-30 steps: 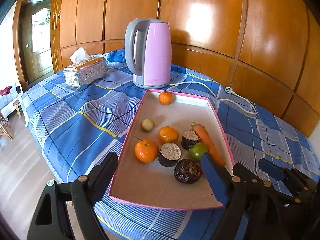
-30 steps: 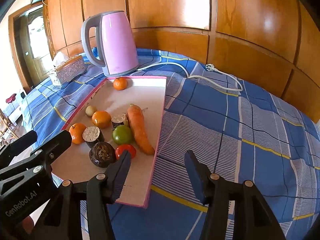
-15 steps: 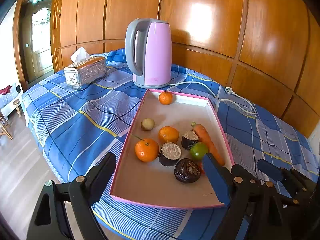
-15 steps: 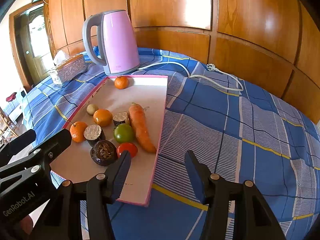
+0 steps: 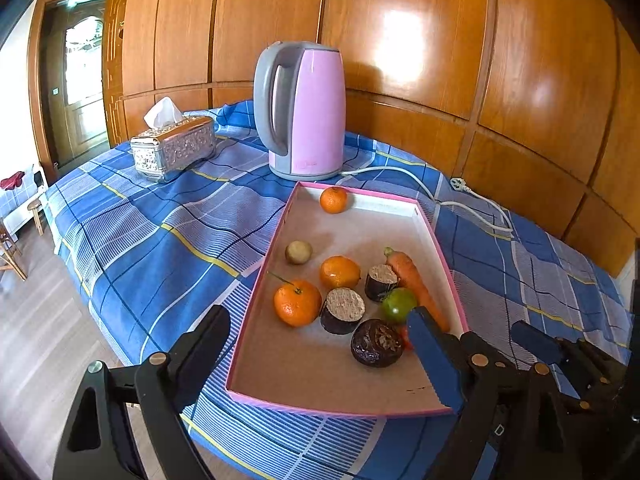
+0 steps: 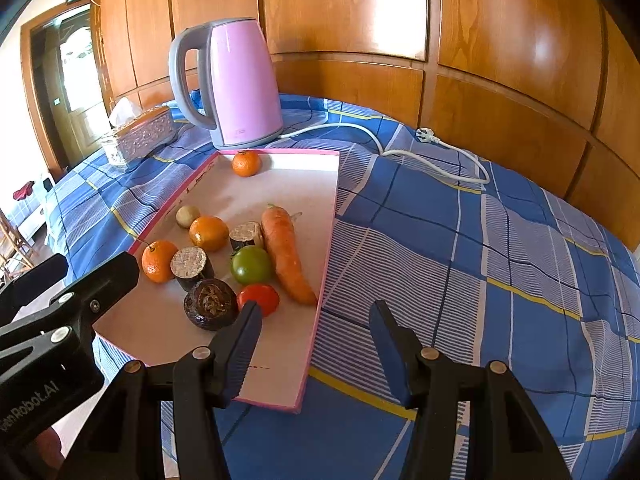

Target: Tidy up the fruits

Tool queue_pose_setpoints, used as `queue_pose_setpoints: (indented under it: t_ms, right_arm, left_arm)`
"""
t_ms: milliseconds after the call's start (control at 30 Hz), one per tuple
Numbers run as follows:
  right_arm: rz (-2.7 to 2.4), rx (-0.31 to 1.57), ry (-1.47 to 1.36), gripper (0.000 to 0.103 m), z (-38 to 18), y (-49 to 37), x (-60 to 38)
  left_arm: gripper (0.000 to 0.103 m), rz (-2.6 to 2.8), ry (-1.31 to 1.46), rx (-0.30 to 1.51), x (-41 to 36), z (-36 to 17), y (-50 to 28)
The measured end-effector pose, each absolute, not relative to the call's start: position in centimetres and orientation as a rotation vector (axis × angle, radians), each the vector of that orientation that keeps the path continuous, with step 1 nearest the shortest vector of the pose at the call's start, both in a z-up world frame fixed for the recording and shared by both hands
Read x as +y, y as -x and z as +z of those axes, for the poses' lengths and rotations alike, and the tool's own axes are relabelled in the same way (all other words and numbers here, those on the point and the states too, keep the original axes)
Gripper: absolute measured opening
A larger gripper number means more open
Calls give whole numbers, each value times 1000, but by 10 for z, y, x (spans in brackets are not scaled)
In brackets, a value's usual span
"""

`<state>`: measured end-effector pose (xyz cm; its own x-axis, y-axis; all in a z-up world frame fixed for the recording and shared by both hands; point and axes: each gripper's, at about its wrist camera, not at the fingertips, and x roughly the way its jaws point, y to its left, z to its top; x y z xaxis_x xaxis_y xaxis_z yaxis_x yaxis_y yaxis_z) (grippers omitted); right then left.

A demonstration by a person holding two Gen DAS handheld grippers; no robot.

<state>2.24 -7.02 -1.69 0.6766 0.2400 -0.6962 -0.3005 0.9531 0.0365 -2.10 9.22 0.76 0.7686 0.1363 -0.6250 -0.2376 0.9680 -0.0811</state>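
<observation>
A pink-rimmed tray (image 5: 430,228) (image 6: 326,248) lies on the blue checked cloth. It holds three oranges (image 5: 297,303) (image 6: 208,233), a carrot (image 5: 412,280) (image 6: 285,252), a green fruit (image 5: 397,304) (image 6: 251,265), a red tomato (image 6: 259,298), a dark wrinkled fruit (image 5: 376,342) (image 6: 210,303), two cut dark pieces (image 5: 343,310) (image 6: 192,267) and a small pale ball (image 5: 298,251). My left gripper (image 5: 316,340) is open and empty over the tray's near end. My right gripper (image 6: 316,328) is open and empty above the tray's near right edge.
A pink kettle (image 5: 306,110) (image 6: 232,84) stands behind the tray, its white cord (image 5: 472,200) (image 6: 436,152) trailing right. A silver tissue box (image 5: 174,148) (image 6: 140,136) sits far left. Wooden panels back the table. The table's near left edge drops to the floor.
Both grippers have crept slightly forward toward the tray. Both stay open and no fruit has moved.
</observation>
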Motion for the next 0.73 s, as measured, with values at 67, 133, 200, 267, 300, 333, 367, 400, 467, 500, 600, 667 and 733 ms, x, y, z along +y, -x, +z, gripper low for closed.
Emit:
queue_pose_setpoints:
  t_ms: [67,133,200,267,300,333,367,400,467,500,600,667,733]
  right_arm:
    - [305,772,83,57,-17,-23,-70]
    - [305,774,83,57,-18,-23,-70]
    - [305,772,84,57,-18,-23,-70]
    - [306,773,83,57,-18,-23,-70]
    - [305,773,83,57,-18,-23,-70]
    - [305,773,83,57,-18,-23,-70]
    - [305,774,83,57,-18,-23,-70]
    - [305,775,81,57,-18,-23,-71]
    - [304,776,80,57,-19,-23,-71]
    - [304,777,79,57,-19,-23,-71]
    - [301,780,76,57,-20,-24,-73]
    - [300,781,72,57,-21,-24,-74]
    - [299,783,68,57,-21,-24,-76]
  left_arm:
    - [90,204,160,663,92,8,21]
    - [91,204,160,662,92,8,21]
    - [91,204,160,663,92,8,21]
    - [91,203,160,663,92,9,21]
    - [91,203,160,663,91,9,21]
    - [91,204,160,663,91,9,21]
    - [91,204,160,663,91,9,21]
    - [92,204,160,664,91,9,21]
    - [92,205,156,663,90,9,21]
    - [92,207,151,660,89,9,21]
    - [92,204,140,648,87,10,21]
    - [92,199,133,644,86,10,21]
    - [92,193,133,646,86,10,20]
